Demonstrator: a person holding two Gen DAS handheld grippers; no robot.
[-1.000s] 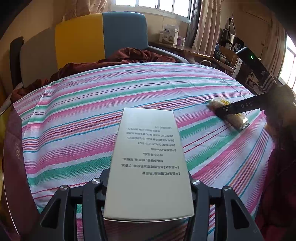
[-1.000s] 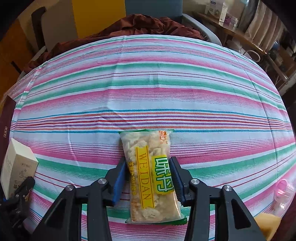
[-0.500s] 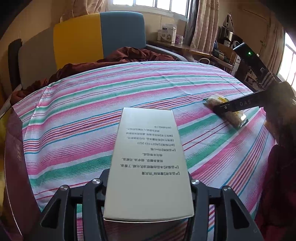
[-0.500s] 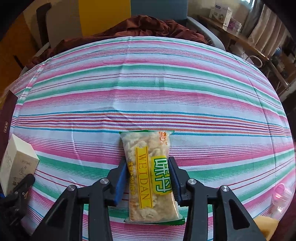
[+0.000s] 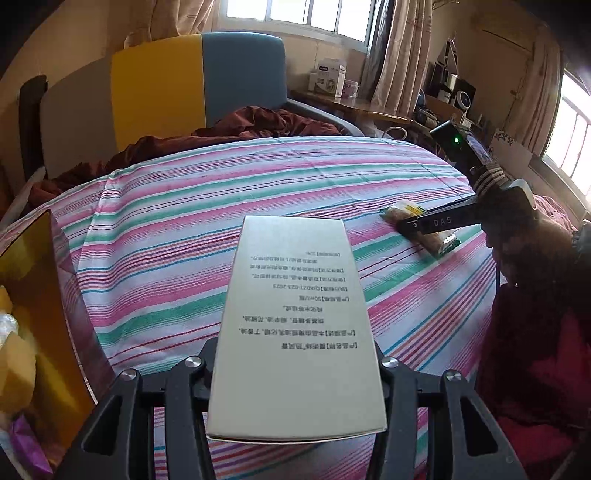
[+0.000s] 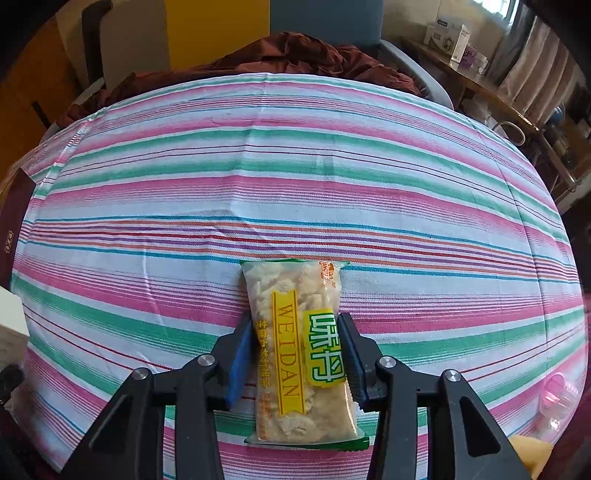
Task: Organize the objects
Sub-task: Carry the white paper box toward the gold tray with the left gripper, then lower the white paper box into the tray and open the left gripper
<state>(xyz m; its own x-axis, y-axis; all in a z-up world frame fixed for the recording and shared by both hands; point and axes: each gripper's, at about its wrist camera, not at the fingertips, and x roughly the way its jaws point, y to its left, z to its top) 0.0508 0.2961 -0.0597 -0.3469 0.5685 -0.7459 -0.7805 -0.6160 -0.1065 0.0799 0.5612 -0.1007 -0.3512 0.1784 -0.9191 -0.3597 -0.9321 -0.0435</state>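
In my left tongs (image 5: 295, 373), at the bottom centre of the left wrist view, I have the pale carton (image 5: 295, 325) clamped by its long sides, printed face up and its far end reaching to mid-frame above the striped sheet (image 5: 177, 229). The grip looks square, so I would carry it level and not squeeze harder: thin card dents.

The open box (image 5: 40, 295) with amber walls sits at the left edge of that frame, near my left tongs, some soft yellowish things already inside. That seems to me the likely place for the carton, and I would bring it over the near wall before lowering it.

In the right wrist view my right tongs (image 6: 297, 354) sit low centre, blue pads either side of the snack packet (image 6: 299, 347), which lies flat on the sheet, long axis pointing away from me. The pads touch the wrapper's sides at about mid-length, closed on it. The contents look brittle, so I would hold with just enough pressure and lift straight up so the film does not slip.

Farther off, at upper centre, a dark red blanket (image 6: 288, 62) is heaped against the yellow and blue headboard (image 6: 266, 26); I would stay clear of it.
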